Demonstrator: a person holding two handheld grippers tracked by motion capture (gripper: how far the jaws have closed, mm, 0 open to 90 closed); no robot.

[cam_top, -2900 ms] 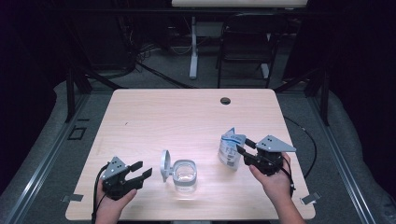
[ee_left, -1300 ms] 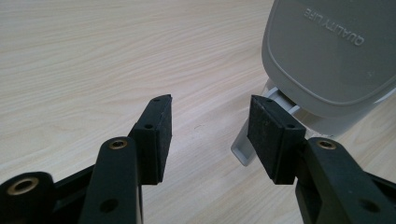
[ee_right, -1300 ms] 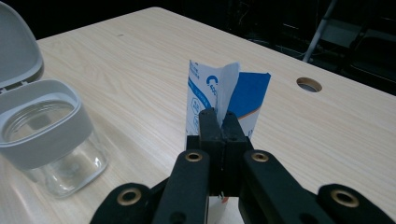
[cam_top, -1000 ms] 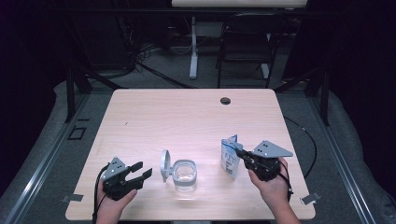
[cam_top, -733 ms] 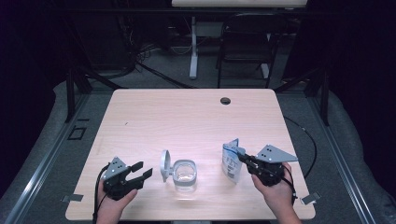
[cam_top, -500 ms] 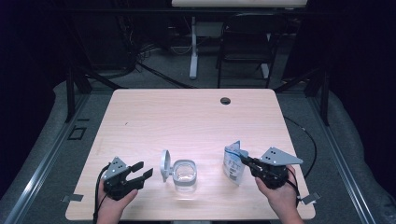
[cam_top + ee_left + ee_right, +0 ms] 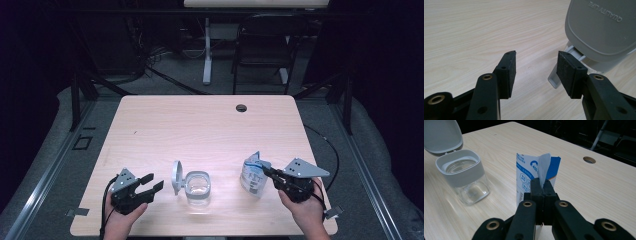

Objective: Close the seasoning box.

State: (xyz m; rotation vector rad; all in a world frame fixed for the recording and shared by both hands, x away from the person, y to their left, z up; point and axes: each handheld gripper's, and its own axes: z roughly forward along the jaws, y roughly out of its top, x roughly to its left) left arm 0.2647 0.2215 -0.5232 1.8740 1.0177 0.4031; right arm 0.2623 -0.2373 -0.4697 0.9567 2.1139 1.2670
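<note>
- My right gripper (image 7: 541, 186) has its jaws clamped flat on the torn top edge of the blue-and-white soft plastic pouch (image 7: 529, 177); the pads meet with only film between them.
- The pouch hangs upright from that pinch, over the near right part of the pale wood worktop (image 7: 210, 125), apart from the jar; whether its base touches the wood I cannot tell.
- Handling judgement: the pouch is limp and light, the film slick. It will fold or swing if tipped fast. The best hold is where I have it, on the doubled upper seam beside the opening, not on the belly.
- My left gripper (image 7: 535, 66) has its jaws standing open with nothing between them, just beside the hinge tab of the grey flip lid (image 7: 599, 27).
- The clear glass jar with the grey collar (image 7: 197, 184) stands open, lid tipped back to its left. I judge it rigid, heavier and breakable; take it by the collar.
- Right hand (image 7: 305, 210) low at the near edge, gripper pointing towards the jar. Left hand (image 7: 122, 220) likewise low, gripper level.
</note>
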